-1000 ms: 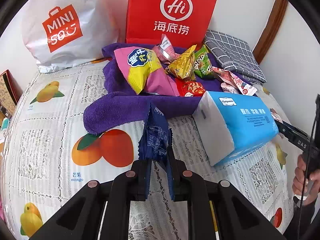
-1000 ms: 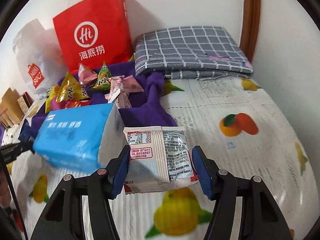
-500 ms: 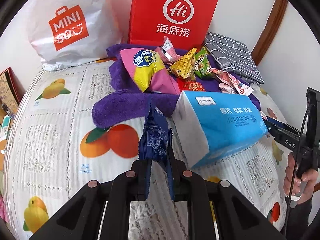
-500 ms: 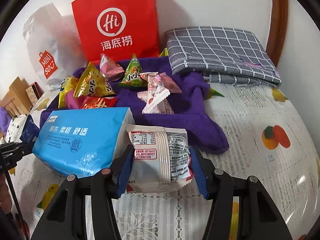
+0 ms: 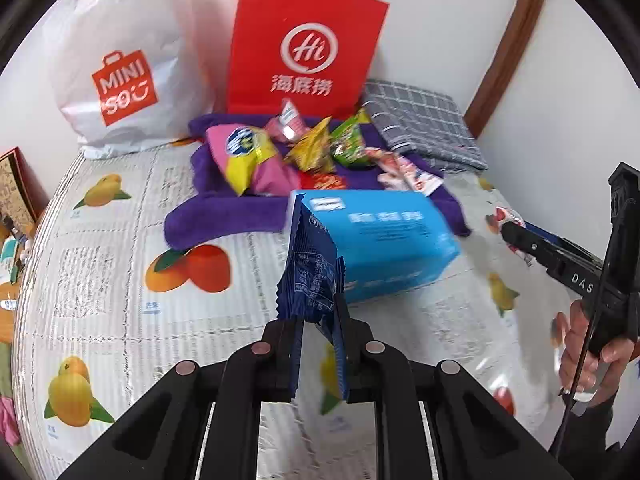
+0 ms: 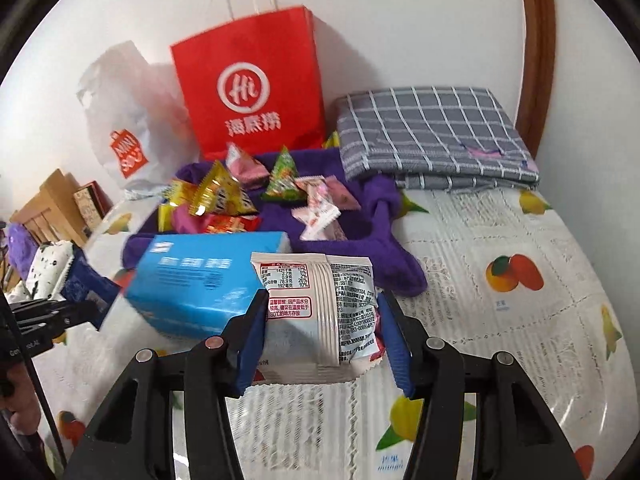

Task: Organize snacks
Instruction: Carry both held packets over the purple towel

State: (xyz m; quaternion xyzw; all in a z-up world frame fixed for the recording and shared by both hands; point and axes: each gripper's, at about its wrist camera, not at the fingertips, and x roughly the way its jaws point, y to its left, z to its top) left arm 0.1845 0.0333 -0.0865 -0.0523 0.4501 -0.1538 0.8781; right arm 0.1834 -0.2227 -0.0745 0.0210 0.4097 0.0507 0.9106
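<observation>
My left gripper [image 5: 320, 312] is shut on a dark blue snack packet [image 5: 310, 264], held upright above the fruit-print bedspread [image 5: 120, 264]. My right gripper [image 6: 322, 300] is shut on a white snack packet [image 6: 320, 312] with a red-framed label, its blue pads pressing both sides. Both packets are off the bed. A pile of snacks [image 5: 312, 152] lies on a purple towel [image 5: 208, 216] behind a blue tissue pack [image 5: 384, 240]. The right gripper [image 5: 516, 236] also shows at the right edge of the left wrist view, held by a hand [image 5: 580, 352].
A red paper bag [image 5: 304, 48] and a white plastic shopping bag [image 5: 120, 60] stand against the wall behind the towel. A folded grey checked cloth [image 6: 432, 132] lies at the back right. Boxes [image 6: 52, 208] sit off the bed's left side.
Both grippers have lifted with their packets and drawn back a little. The right jaws have closed in tighter on the white packet. The left grip is unchanged.
</observation>
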